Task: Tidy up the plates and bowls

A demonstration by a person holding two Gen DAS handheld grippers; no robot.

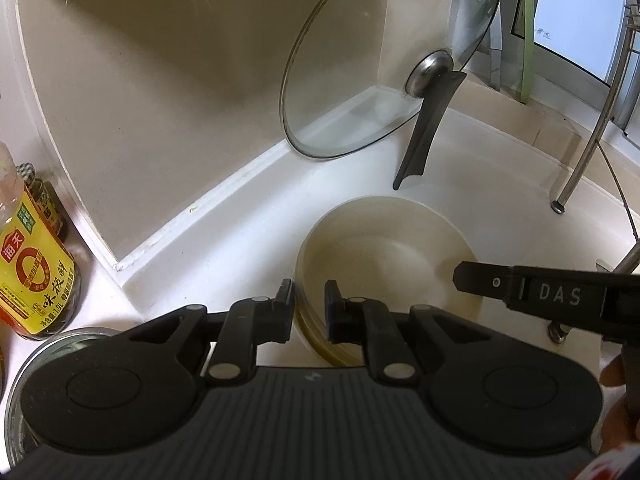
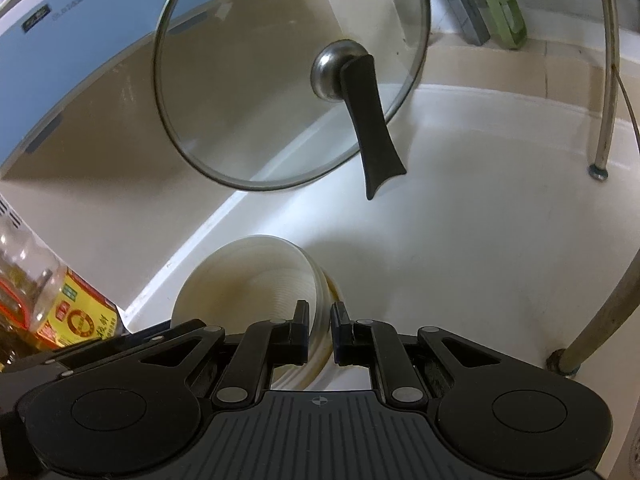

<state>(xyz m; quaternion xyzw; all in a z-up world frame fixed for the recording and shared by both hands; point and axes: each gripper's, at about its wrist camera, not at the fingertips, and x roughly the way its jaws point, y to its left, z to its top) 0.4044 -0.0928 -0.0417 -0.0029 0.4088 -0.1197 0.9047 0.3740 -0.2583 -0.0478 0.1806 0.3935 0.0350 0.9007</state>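
The left gripper [image 1: 309,300] is clamped on the near left rim of a stack of cream bowls [image 1: 384,248], its pads pinching the nested edges between them; the right gripper [image 2: 320,320] is clamped in the same way on the stack's opposite rim, where the ribbed walls of several bowls show between its two fingers; in the left wrist view its finger [image 1: 520,288] reaches in from the right across the top bowl's edge. The stack sits just ahead of both grippers on the white counter [image 2: 460,260], close to the beige wall [image 1: 160,80]; the top bowl holds no food, only a faint brownish stain on its inner wall. Beyond the bowls a glass lid [image 2: 248,92] with a black handle [image 2: 370,128] leans upright against the wall. Left of the left gripper stands a yellow-labelled bottle [image 1: 34,264] of amber liquid; nearer, beneath that gripper's left side, lies a round glass container [image 1: 44,360], contents unclear. Right of the grippers rise the metal legs of a rack [image 2: 606,100].
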